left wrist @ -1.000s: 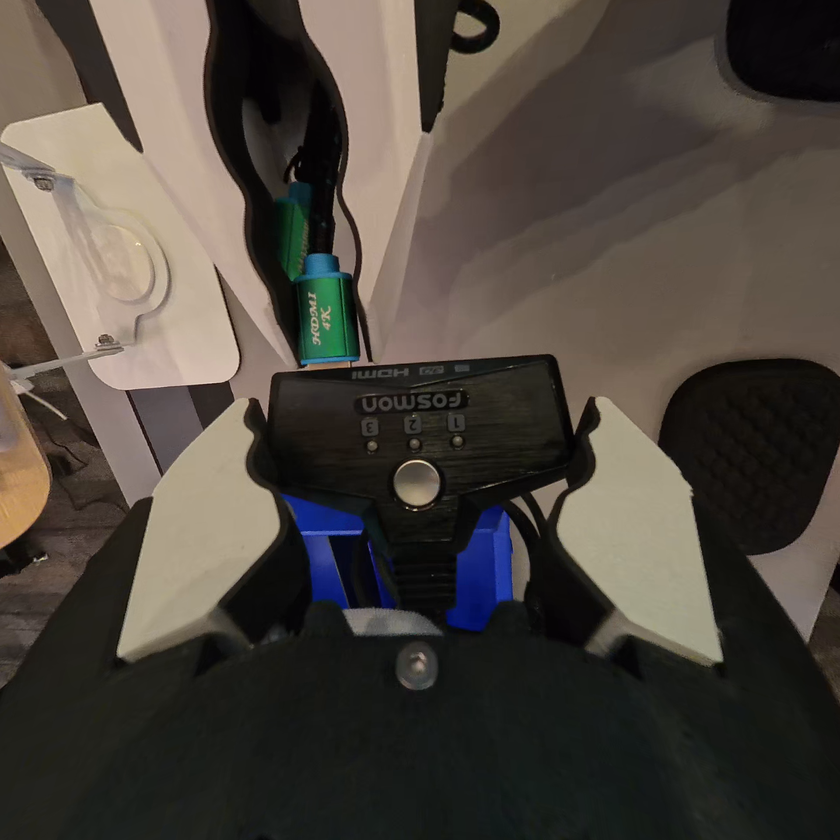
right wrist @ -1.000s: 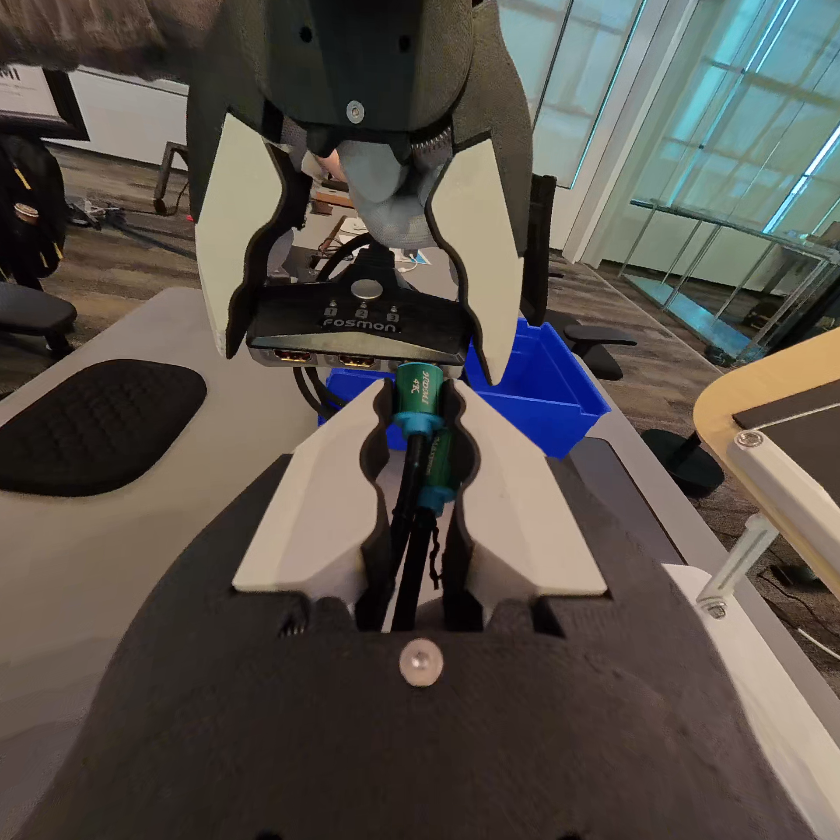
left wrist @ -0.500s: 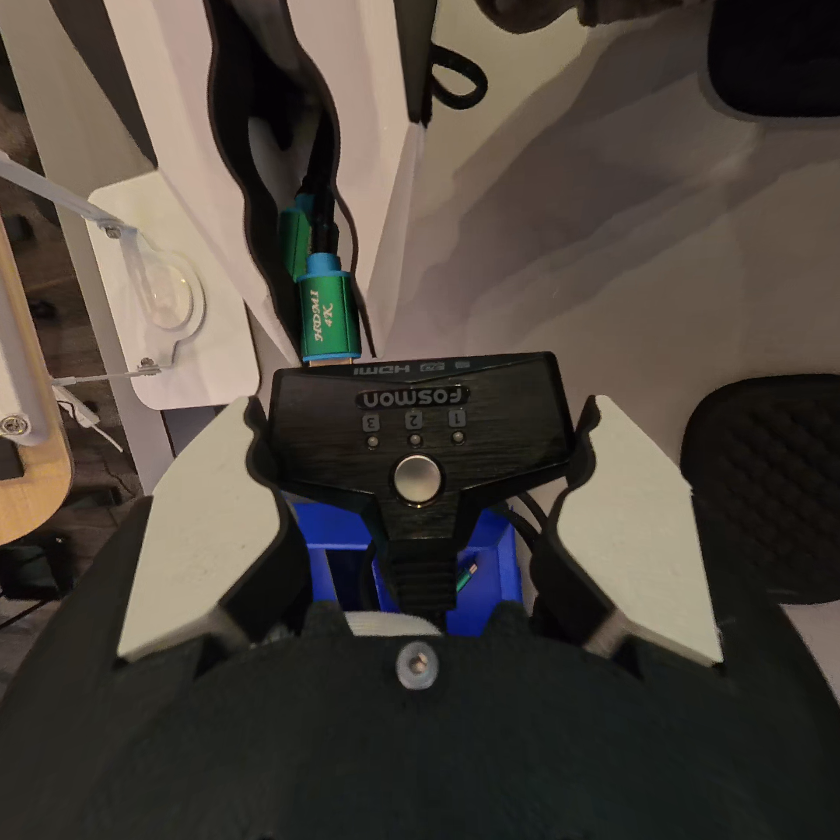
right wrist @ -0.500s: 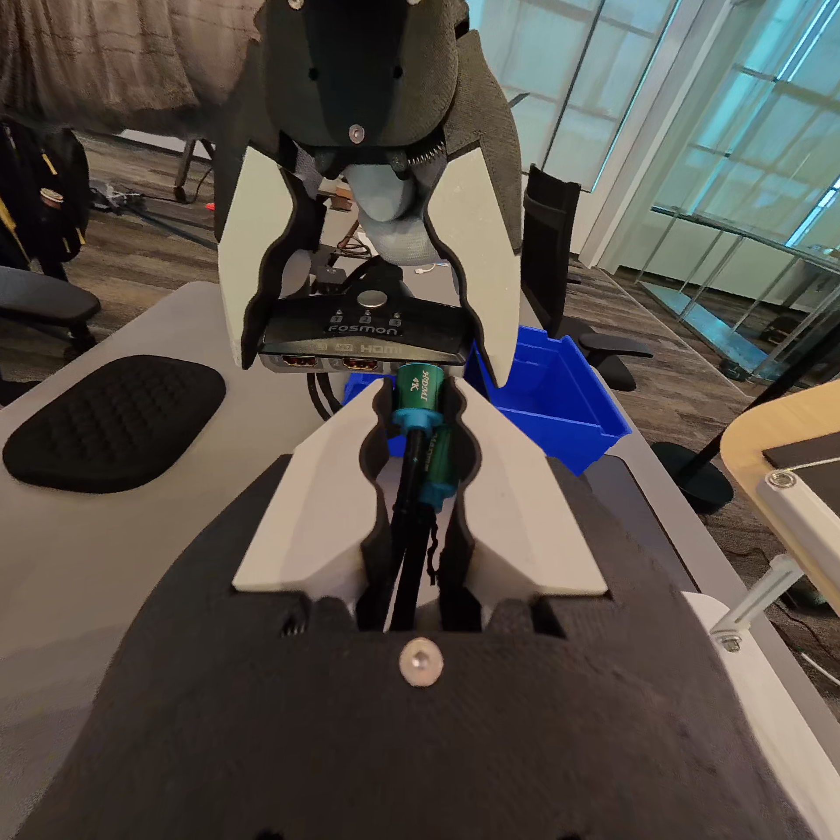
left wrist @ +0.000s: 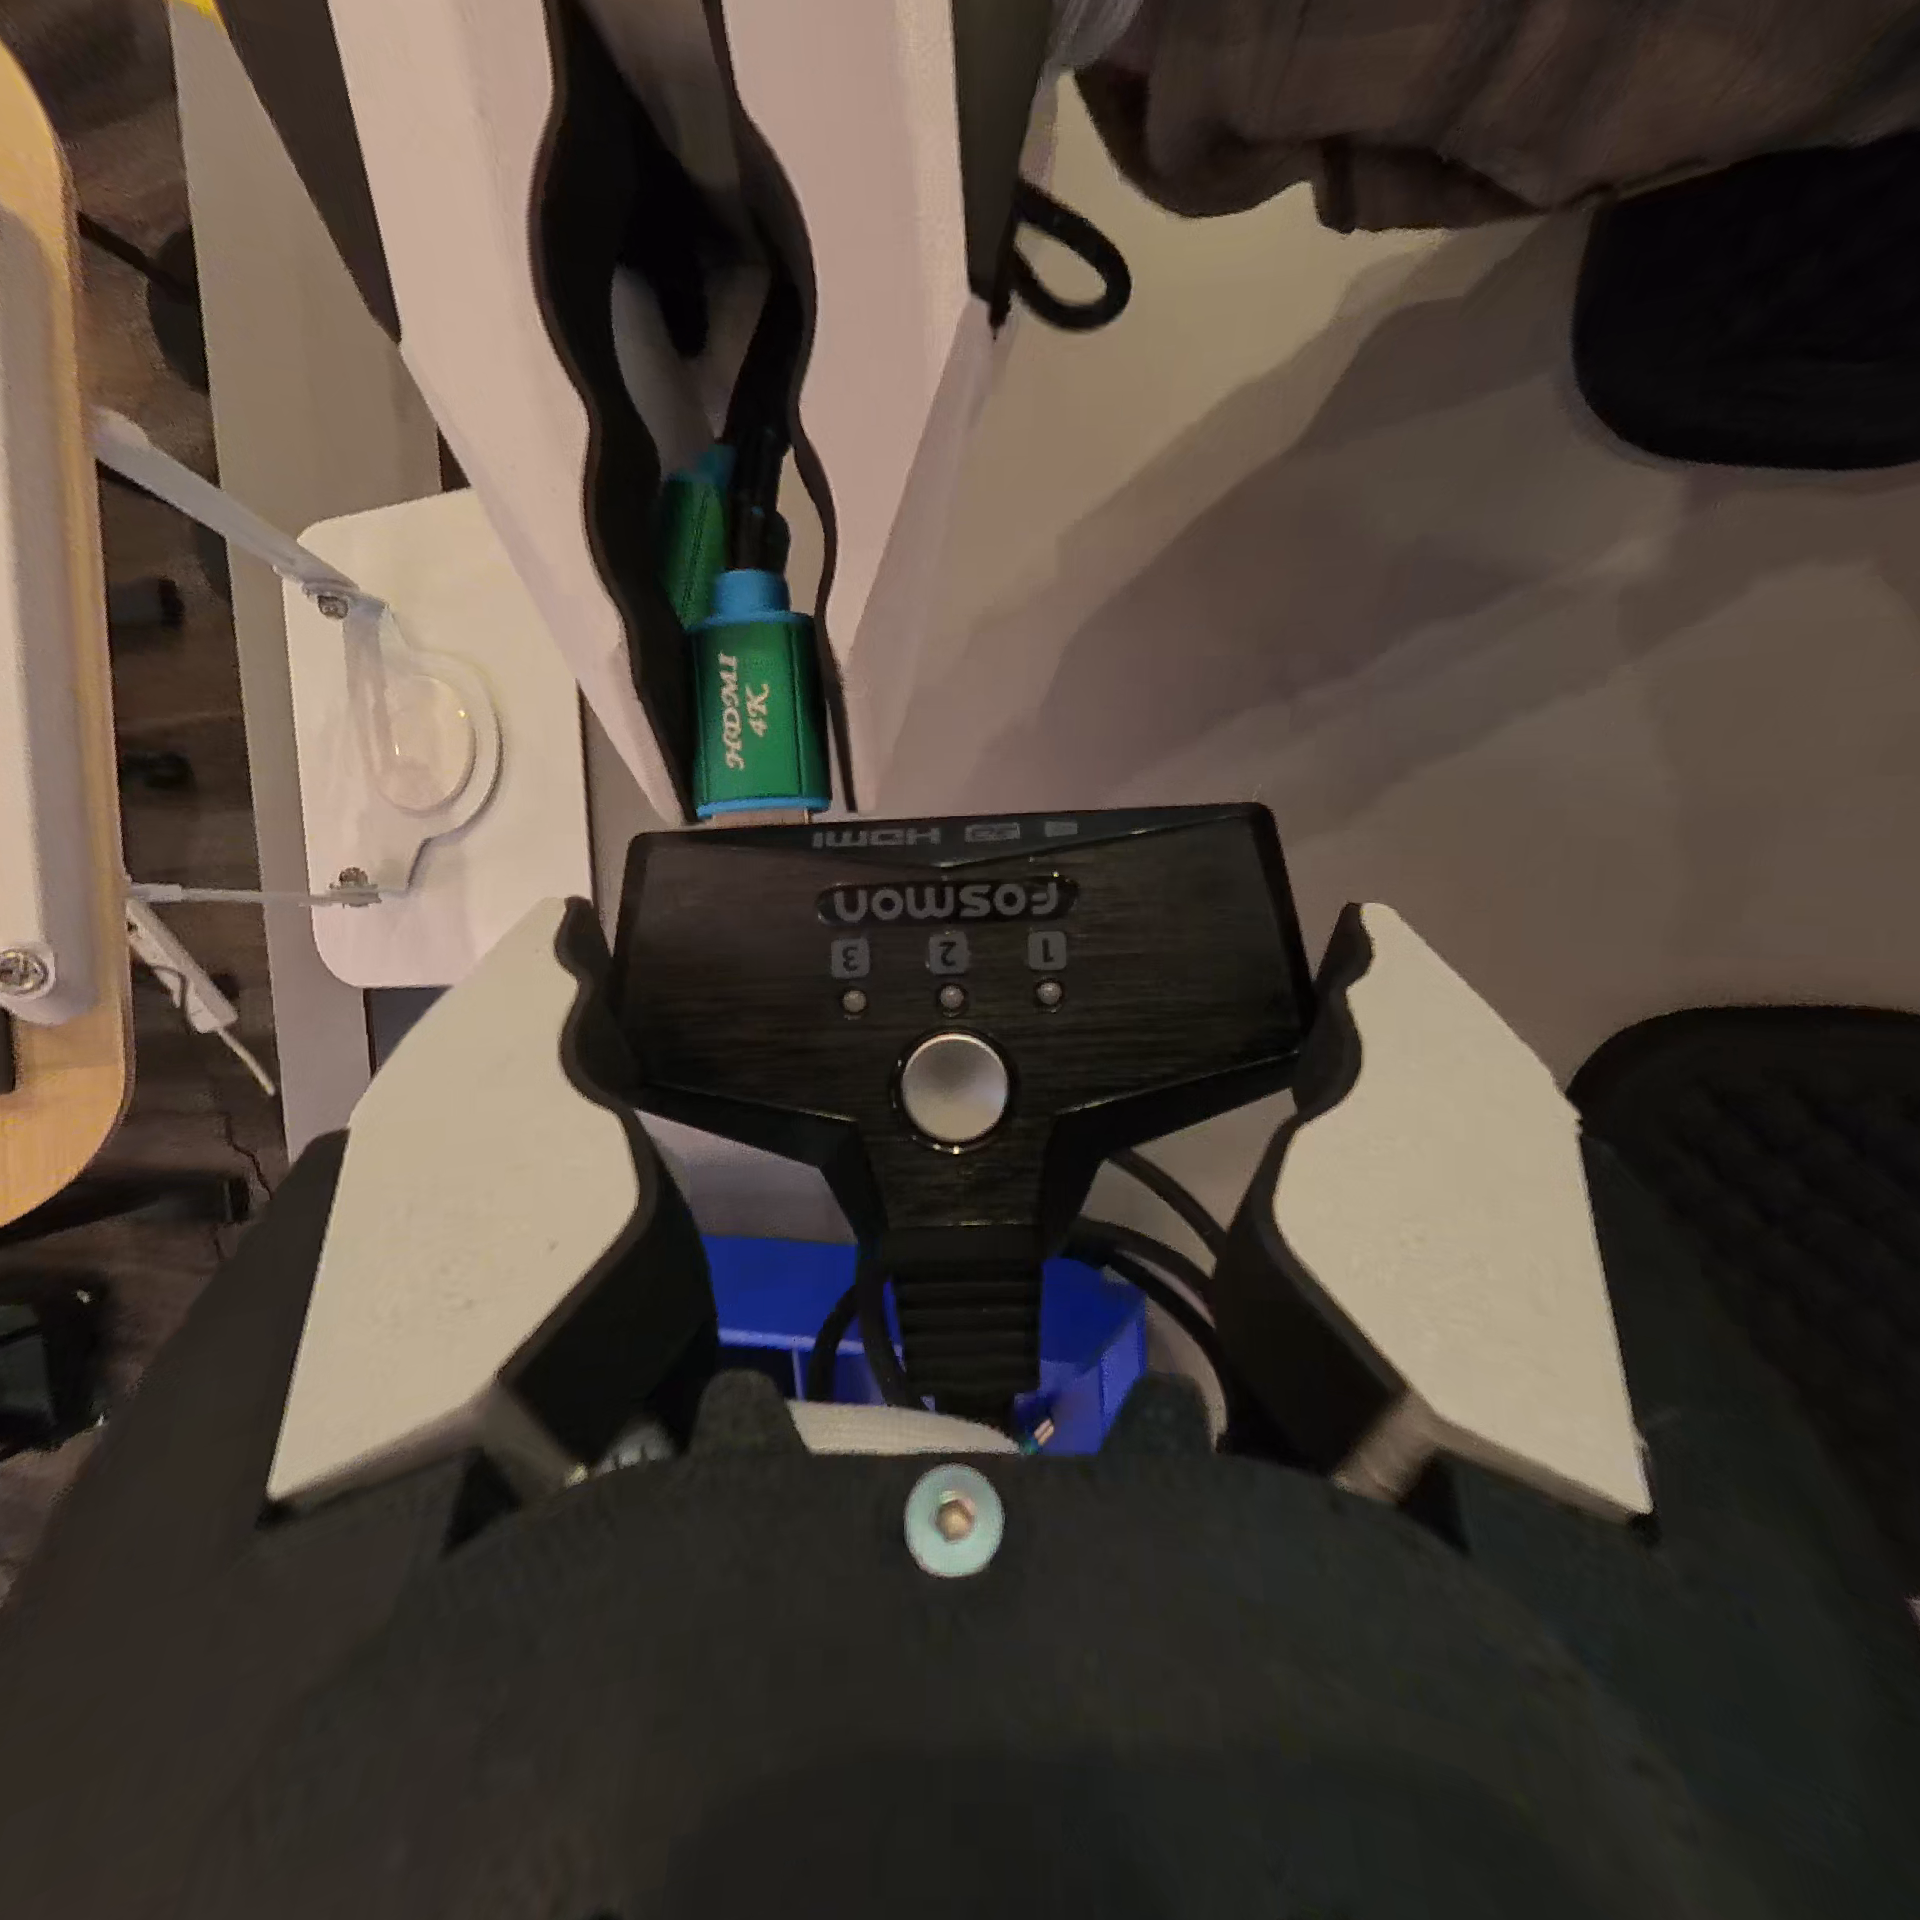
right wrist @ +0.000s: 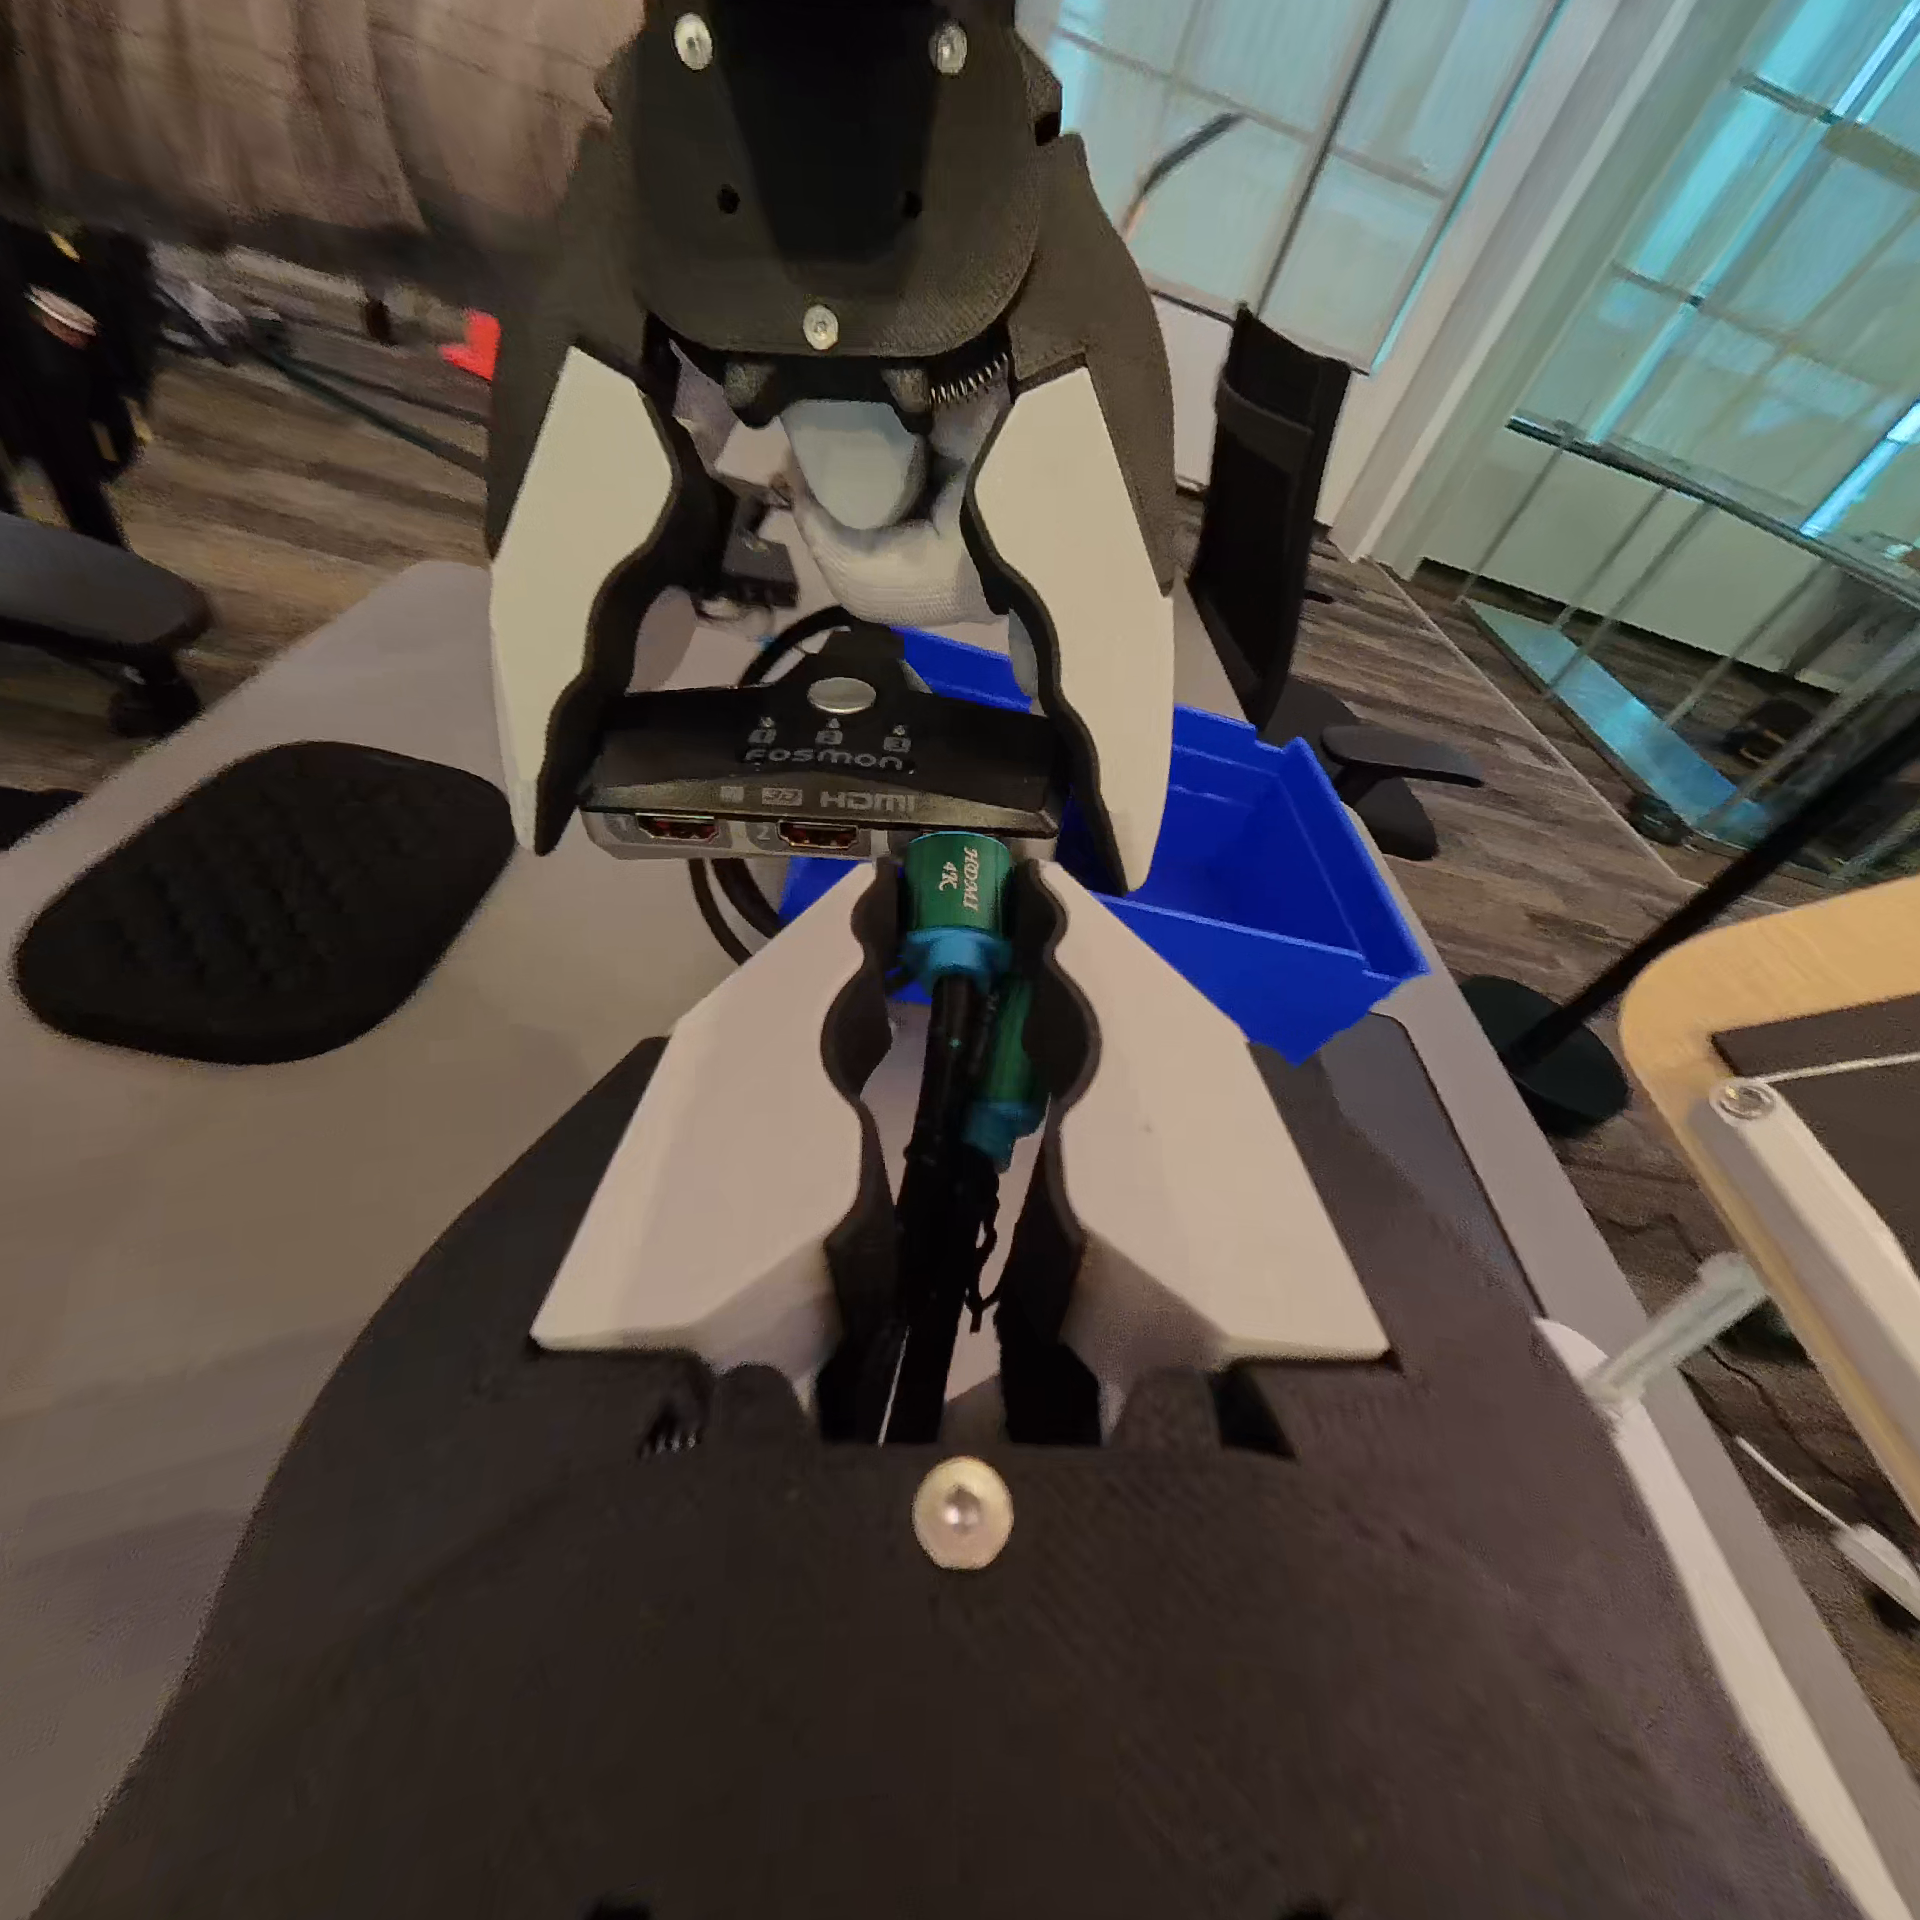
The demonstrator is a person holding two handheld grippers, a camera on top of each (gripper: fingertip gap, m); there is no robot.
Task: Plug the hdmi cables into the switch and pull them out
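Left wrist view: left gripper (left wrist: pixel 951 997), white fingers (left wrist: pixel 457 1195) set fairly wide and clamped on either side of a flat black three-port HDMI switch (left wrist: pixel 956 977) with a round silver button, held up off the grey table (left wrist: pixel 1351 675). Just beyond the switch's far edge, at its left end, a green metal HDMI plug with blue collars (left wrist: pixel 758 717), nose meeting the switch, black cable trailing back between the white fingers of the right gripper (left wrist: pixel 717 582). Below the switch, a blue plastic bin (left wrist: pixel 769 1309) partly hidden; black textured pads (left wrist: pixel 1766 1195) on the table at right. Right wrist view: right gripper (right wrist: pixel 951 914), fingers narrow, pinched on the green plug (right wrist: pixel 951 883), which sits at the rightmost port on the switch's front edge (right wrist: pixel 821 764); depth of seating not clear. Two ports to its left open and unfilled. A second green plug (right wrist: pixel 1008 1070) lying alongside the cable between the same fingers. Left gripper (right wrist: pixel 831 821) opposite, gripping the switch's ends; blue bin (right wrist: pixel 1247 894) behind on the table (right wrist: pixel 208 1195).
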